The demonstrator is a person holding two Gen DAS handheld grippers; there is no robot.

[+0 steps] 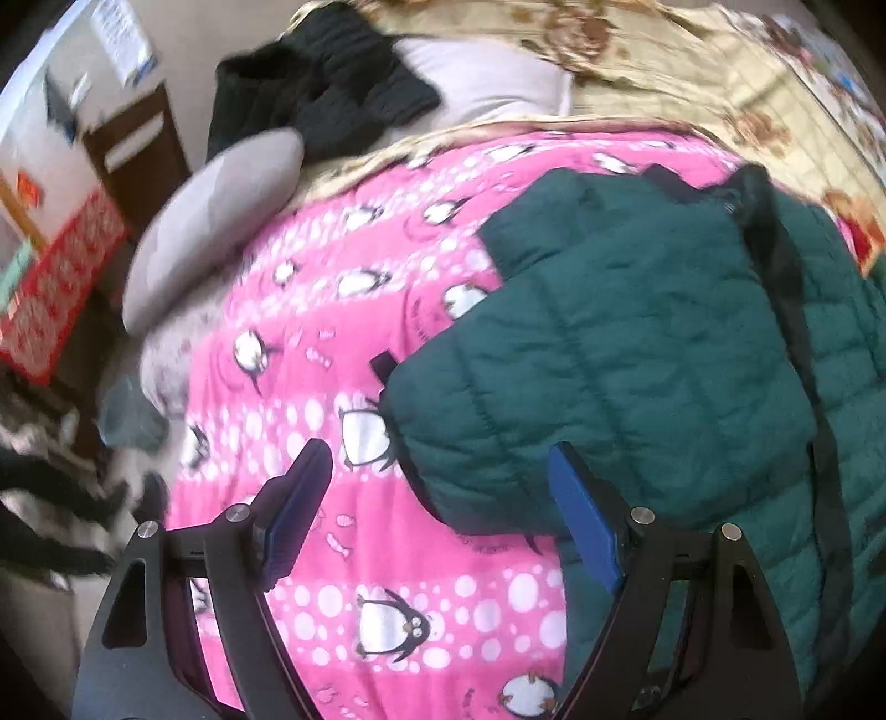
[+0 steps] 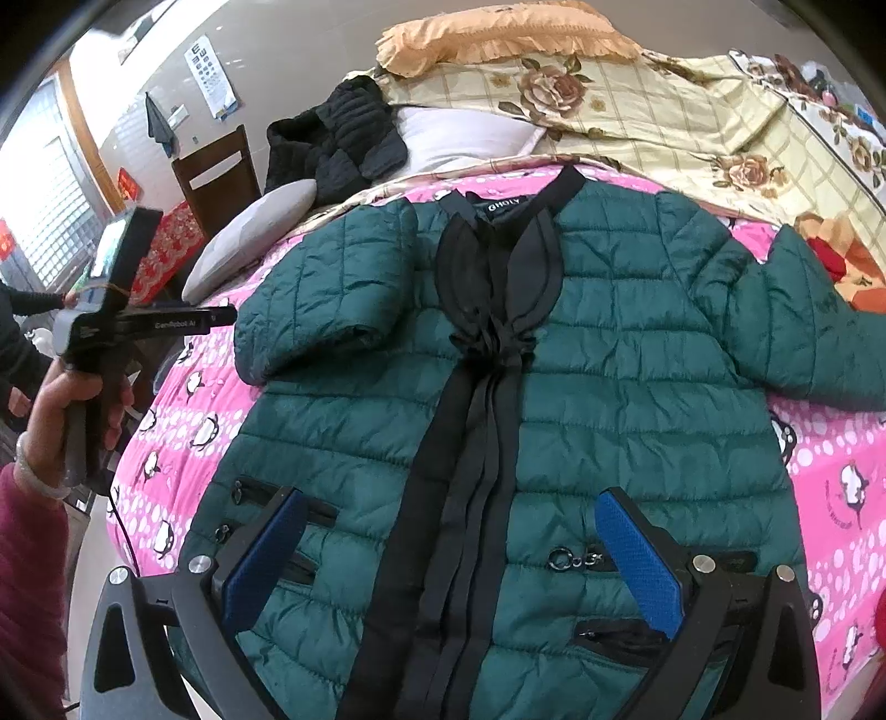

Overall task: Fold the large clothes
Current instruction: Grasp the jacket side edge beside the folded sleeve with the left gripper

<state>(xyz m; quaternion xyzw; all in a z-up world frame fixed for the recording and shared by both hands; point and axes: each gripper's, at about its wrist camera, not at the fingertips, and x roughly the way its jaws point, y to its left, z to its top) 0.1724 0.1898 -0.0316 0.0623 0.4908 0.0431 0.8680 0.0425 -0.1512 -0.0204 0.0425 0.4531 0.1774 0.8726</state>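
Note:
A dark green quilted puffer jacket (image 2: pixel 609 360) lies face up on a pink penguin blanket (image 2: pixel 183 421), with a black placket and ribbons down its middle. Its left sleeve is folded in over the chest; its right sleeve (image 2: pixel 819 332) stretches out to the right. My right gripper (image 2: pixel 448 509) is open and empty above the jacket's lower front. My left gripper (image 1: pixel 437 459) is open and empty over the blanket beside the folded sleeve (image 1: pixel 609 343). The left gripper's body (image 2: pixel 111 321) shows in the right wrist view, held in a hand left of the bed.
A black knitted garment (image 2: pixel 338 138), a white pillow (image 2: pixel 465 138) and a grey cushion (image 2: pixel 249 232) lie at the bed's far left. A floral quilt (image 2: pixel 664 111) and orange pillow (image 2: pixel 498 33) lie behind. A brown chair (image 2: pixel 216 171) stands left of the bed.

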